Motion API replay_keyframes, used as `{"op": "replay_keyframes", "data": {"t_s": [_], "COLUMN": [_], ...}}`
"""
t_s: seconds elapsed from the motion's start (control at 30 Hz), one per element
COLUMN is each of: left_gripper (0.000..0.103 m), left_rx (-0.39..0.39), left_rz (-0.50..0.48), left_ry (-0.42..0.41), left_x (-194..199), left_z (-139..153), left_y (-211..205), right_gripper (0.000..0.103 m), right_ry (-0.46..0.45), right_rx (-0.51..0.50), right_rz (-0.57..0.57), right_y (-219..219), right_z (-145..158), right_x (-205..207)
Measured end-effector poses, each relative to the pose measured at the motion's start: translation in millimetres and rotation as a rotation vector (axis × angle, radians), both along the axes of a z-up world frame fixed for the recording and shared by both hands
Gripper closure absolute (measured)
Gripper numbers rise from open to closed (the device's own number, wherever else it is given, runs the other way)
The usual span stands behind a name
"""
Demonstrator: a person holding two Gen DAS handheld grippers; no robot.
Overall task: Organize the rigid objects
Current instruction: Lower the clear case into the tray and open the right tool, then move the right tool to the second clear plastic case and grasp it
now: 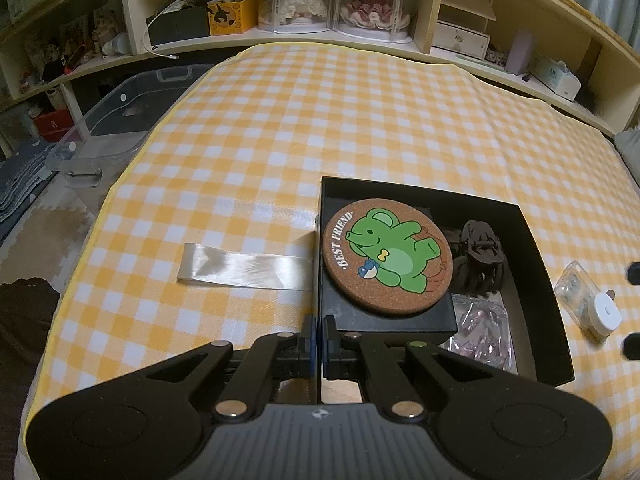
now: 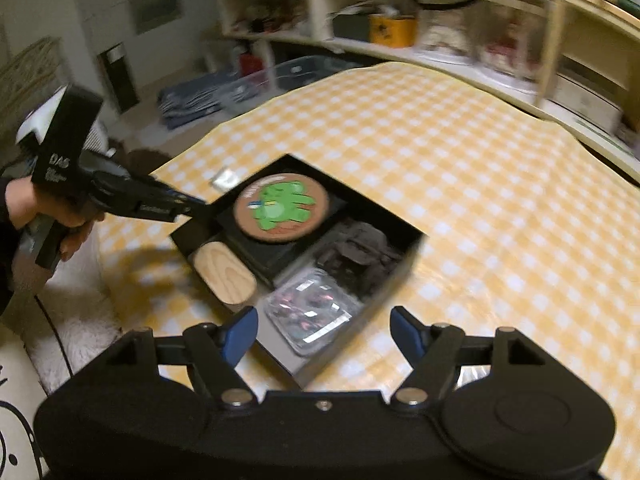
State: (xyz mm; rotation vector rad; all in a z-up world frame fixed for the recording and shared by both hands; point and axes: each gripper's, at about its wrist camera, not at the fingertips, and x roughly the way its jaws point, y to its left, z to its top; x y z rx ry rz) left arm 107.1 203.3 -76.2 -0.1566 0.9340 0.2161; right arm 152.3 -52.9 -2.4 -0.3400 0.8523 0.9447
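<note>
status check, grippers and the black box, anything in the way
Left gripper shut on black box wall. Right gripper open, empty, above box corner. Coaster, hair claw already inside. Nothing blocking.

The left hand-held gripper point(image 1: 319, 334) sits low in the frame's centre, angled downward, jaws closed. In the right wrist view, a hand point(image 2: 38, 216) grips it at mid-left. The right hand-held gripper point(image 2: 324, 330) fills the bottom centre, jaws spread wide.

Left wrist view: close, angled down at black box point(image 1: 536, 240) from its near-left edge. Right wrist view: slightly higher, from its near-right corner. Shared: box, checked cloth point(image 2: 500, 184).
</note>
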Motion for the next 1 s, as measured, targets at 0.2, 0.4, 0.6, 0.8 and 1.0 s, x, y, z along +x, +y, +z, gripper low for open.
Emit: {"op": "replay_keyframes", "data": {"t_s": [0.2,0.4,0.6,0.8,1.0], "left_gripper": [0.100,0.100,0.100,0.100,0.100], "left_rx": [0.005,0.020,0.042,0.043,0.045], "left_rz": [-0.003,-0.007,-0.012,-0.014,-0.014], "left_ry": [0.002,0.005,0.013,0.013,0.014], "left_x": [0,0,0,1,1], "left_z": [0,0,0,0,0], "left_y": [-1,-3,-7,-8,-8], "right_gripper": [0.023,0.017,0.013,0.013,0.013], "right_ry": [0.040,0.128,0.173,0.101,0.025], "right_rx": [0.025,0.065,0.063,0.028,-0.010], "right_rz": [-0.167,-0.271,-0.269,-0.262,-0.336], "right_y": [-47,-76,-70,-60,-65], "right_z": [-9,-38,-70,-91,-104], "right_x": [-3,-7,-7,7,25]}}
